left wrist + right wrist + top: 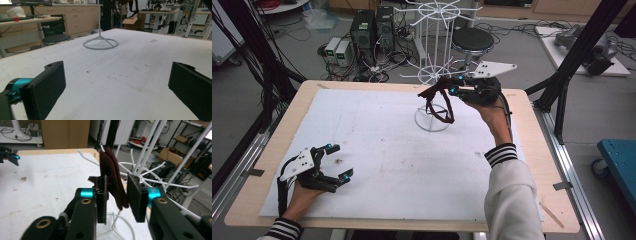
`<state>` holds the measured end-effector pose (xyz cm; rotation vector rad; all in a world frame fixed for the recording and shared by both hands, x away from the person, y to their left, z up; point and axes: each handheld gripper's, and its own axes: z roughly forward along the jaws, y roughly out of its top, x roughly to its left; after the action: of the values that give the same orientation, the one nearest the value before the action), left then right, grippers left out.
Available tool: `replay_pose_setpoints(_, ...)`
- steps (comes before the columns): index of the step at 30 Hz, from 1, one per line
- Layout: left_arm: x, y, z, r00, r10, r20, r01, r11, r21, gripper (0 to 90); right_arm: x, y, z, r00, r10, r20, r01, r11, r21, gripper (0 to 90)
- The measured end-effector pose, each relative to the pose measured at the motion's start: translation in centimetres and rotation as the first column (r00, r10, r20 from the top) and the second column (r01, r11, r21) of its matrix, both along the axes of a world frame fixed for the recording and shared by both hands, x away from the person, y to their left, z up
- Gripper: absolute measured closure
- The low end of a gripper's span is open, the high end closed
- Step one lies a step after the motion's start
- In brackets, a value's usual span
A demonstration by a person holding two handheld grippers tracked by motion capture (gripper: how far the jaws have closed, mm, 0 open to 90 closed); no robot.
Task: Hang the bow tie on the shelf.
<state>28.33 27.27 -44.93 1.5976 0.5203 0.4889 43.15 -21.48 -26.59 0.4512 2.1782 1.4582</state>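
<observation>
- A white wire display rack [434, 45] with a ring base and curved hook arms stands at the upper middle of the high view, at the far part of the white padded mat [377, 150] that covers the wooden table [532, 165].
- A dark maroon fabric strap piece [439, 102] hangs at the rack, right of centre in the high view, draped down over the rack's ring base.
- The right gripper [454, 85] sits at the upper right of the high view, level with the rack's lower hooks. In the right gripper view the fabric hangs between its two black pads; the left pad is at the cloth and the right pad stands clear of it, so the jaws are partly apart and not clamped.
- The left gripper [338, 161] rests low at the lower left of the high view, jaws spread wide with nothing between them, well apart from the rack.
- Counted: one rack, one fabric piece, two grippers, two striped sleeves.
- Beyond the table, the high view shows a round black stool [472, 40] and computer towers [372, 27] on the floor.
- The left gripper view shows the rack's ring base [100, 43] across stained mat; the right gripper view shows the hooks crowding close behind the cloth [112, 177].
</observation>
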Motion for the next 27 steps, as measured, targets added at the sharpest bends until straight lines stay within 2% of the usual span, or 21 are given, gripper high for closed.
replay_pose_setpoints(3, 0.0, 0.0, 0.0, 1.0, 0.009, -0.002, -0.009, 0.9999, -0.008, 1.7, -0.3, 0.0, 0.1, 0.9984, -0.054, 0.017, 0.053, 0.998, 0.022, 44.6)
replay_pose_setpoints(5, -0.1, 0.0, 0.0, 0.9999, 0.011, 0.005, -0.011, 0.9999, -0.002, 1.7, -0.5, -0.1, 0.2, 0.9948, -0.097, 0.03, 0.097, 0.995, 0.03, 25.2)
replay_pose_setpoints(7, -0.3, 0.0, -0.1, 0.9994, 0.022, 0.027, -0.022, 0.9997, -0.006, 1.7, -0.6, -0.2, 0.3, 0.9933, -0.113, 0.02, 0.112, 0.992, 0.052, 10.5)
replay_pose_setpoints(9, -0.5, 0.2, -0.2, 0.9984, 0.035, 0.045, -0.033, 0.999, -0.03, 1.7, -0.9, -0.4, 0.4, 0.9926, -0.122, -0.002, 0.121, 0.988, 0.094, 10.1)
replay_pose_setpoints(11, -0.6, 0.3, -0.3, 0.9981, 0.043, 0.045, -0.041, 0.998, -0.049, 1.7, -1.4, -0.4, 0.7, 0.9904, -0.139, 0.001, 0.138, 0.984, 0.111, 1.0)
replay_pose_setpoints(13, -0.6, 0.3, -0.3, 0.9974, 0.051, 0.05, -0.049, 0.9976, -0.049, 1.7, -2.0, -0.4, 1.0, 0.9918, -0.128, 0.001, 0.126, 0.983, 0.13, 0.8)
replay_pose_setpoints(16, -0.7, 0.4, -0.3, 0.997, 0.056, 0.054, -0.053, 0.9973, -0.05, 1.7, -3.4, -0.8, 1.0, 0.9937, -0.111, 0.008, 0.108, 0.974, 0.198, 0.8)
replay_pose_setpoints(20, -0.7, 0.4, -0.3, 0.9967, 0.063, 0.051, -0.06, 0.9963, -0.061, 1.7, -5.2, -1.8, 0.2, 0.9919, -0.126, 0.015, 0.119, 0.968, 0.219, 0.8)
replay_pose_setpoints(24, -0.8, 0.4, -0.3, 0.996, 0.066, 0.06, -0.062, 0.9963, -0.059, 1.7, -7.7, -3.1, -1.6, 0.9869, -0.158, 0.033, 0.146, 0.959, 0.241, 0.8)
replay_pose_setpoints(27, -0.8, 0.5, -0.4, 0.9953, 0.074, 0.063, -0.07, 0.9953, -0.068, 1.7, -10.2, -4.2, -3.9, 0.979, -0.194, 0.064, 0.172, 0.953, 0.248, 0.8)
